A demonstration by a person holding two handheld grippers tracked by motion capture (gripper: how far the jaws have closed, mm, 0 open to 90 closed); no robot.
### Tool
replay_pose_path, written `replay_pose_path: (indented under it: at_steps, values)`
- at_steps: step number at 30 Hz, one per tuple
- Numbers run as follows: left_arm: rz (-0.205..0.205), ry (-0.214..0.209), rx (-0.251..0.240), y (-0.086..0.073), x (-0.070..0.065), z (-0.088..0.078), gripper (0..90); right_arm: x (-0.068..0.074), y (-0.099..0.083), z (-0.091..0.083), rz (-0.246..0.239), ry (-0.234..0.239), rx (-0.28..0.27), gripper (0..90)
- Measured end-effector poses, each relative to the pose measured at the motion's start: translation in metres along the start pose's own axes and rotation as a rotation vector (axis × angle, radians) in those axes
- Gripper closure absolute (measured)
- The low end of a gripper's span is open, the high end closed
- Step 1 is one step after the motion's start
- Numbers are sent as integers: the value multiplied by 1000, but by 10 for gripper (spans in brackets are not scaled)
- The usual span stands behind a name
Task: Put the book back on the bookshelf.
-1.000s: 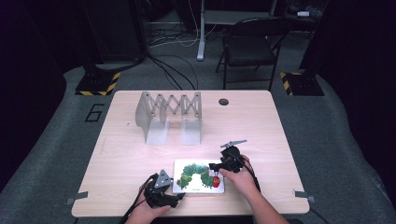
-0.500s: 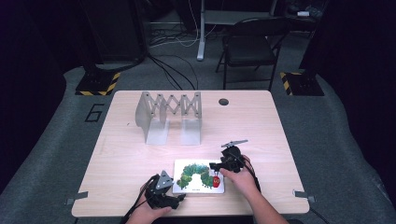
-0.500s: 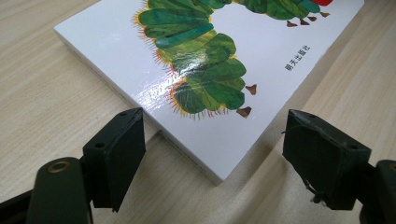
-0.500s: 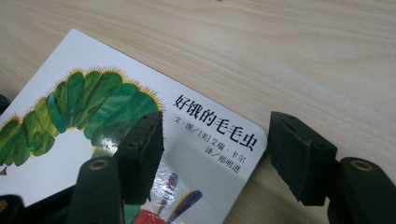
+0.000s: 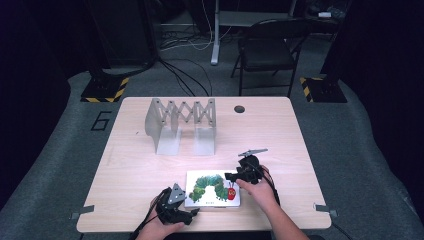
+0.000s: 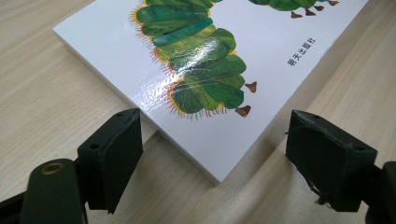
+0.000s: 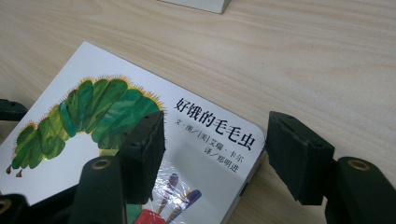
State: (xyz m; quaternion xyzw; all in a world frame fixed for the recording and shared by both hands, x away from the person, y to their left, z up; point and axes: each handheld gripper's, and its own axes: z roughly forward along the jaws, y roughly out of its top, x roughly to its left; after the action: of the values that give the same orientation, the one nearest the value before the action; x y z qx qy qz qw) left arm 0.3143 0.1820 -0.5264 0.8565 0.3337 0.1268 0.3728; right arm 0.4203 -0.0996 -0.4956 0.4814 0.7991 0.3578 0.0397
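1. The book [image 5: 212,189] lies flat on the table [image 5: 270,135] near the front edge, cover up – a green caterpillar with a red head on white. In the left gripper view its near corner [image 6: 219,175] points out between the two jaws, and black print runs along the cover's edge.
2. The left gripper [image 5: 192,212] sits at the book's front left corner, held low over the wood. Its jaws stand apart, one on each side of the corner, and neither pad touches the book. They have just been opening, with the corner between them.
3. The right gripper [image 5: 231,177] is at the book's right end, by the caterpillar's head. In the right gripper view one jaw hangs over the cover and the other stands off the rounded corner above bare wood – the corner [image 7: 250,135] with the title print lies between them. The jaws are apart and have just been closing; the pads do not press on the book.
4. A hand holds each gripper, coming in from the table's front edge.
5. Well behind the book stands a grey folding rack [image 5: 180,124] with a zigzag lattice between two end plates.
6. A round dark hole [image 5: 239,108] sits near the table's far edge, right of the rack.
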Motion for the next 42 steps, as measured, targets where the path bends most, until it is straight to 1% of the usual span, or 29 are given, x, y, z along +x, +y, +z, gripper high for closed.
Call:
replay_pose_path:
  at_steps: [1,4,5,7,8,9,11,14,18,19,20,21,22,23,24,25,26,28,29,30,31,32,33,35,37,38,39,40,42]
  values:
    - [3,6,0,0,0,0,187,-1,0,0,-12,3,-9,375]
    - [11,4,11,1,-1,0,187,-1,0,-1,0,6,-12,377]
    - [10,19,0,1,-2,1,186,-1,0,-2,10,7,-6,378]
    - [25,26,16,1,-3,1,176,1,1,-3,36,10,4,380]
    - [31,20,24,1,-3,1,169,-1,1,-3,20,11,-7,380]
    - [29,31,18,1,-4,2,163,-1,1,-3,19,11,-8,381]
    - [27,31,23,2,-4,2,156,1,2,-5,24,7,2,381]
    - [30,37,18,2,-4,3,152,1,3,-4,17,5,-8,383]
    - [11,44,20,2,-6,4,132,2,5,-6,11,9,1,391]
    - [8,47,19,3,-6,4,130,2,6,-8,22,10,6,394]
    - [8,39,25,3,-6,4,128,3,7,-9,34,12,11,395]
    - [5,51,21,3,-6,5,123,2,7,-9,29,16,6,399]
    - [13,44,32,4,-6,5,114,1,8,-9,19,20,0,401]
    - [12,50,31,4,-6,6,105,2,9,-10,37,21,6,403]
    - [12,45,39,5,-6,6,98,2,9,-11,35,21,2,404]
    - [12,48,38,5,-7,6,93,2,10,-12,29,22,2,405]
    - [7,59,37,5,-8,7,85,3,10,-13,41,23,10,406]
    - [3,61,28,5,-8,9,64,3,11,-13,25,22,4,406]
    - [-1,68,34,5,-9,9,56,4,12,-14,34,23,14,407]
    - [0,71,36,6,-8,9,50,4,12,-15,22,21,12,407]
    - [0,71,36,6,-8,9,47,6,13,-15,36,21,15,407]
    - [1,61,49,7,-8,9,43,5,13,-15,29,23,14,408]
    - [-14,75,30,7,-9,11,41,5,13,-15,23,24,13,408]
    - [-15,80,47,8,-9,11,37,5,14,-17,29,27,15,410]
    - [-13,80,39,8,-8,12,30,6,14,-17,27,31,12,410]
    - [-15,71,50,9,-8,12,26,6,15,-19,32,35,17,410]
    - [-18,81,41,9,-8,13,24,6,15,-19,30,37,15,410]
    - [-18,78,45,9,-8,13,22,6,16,-19,18,37,5,410]
    - [-19,84,43,10,-8,13,21,6,16,-20,22,38,4,410]
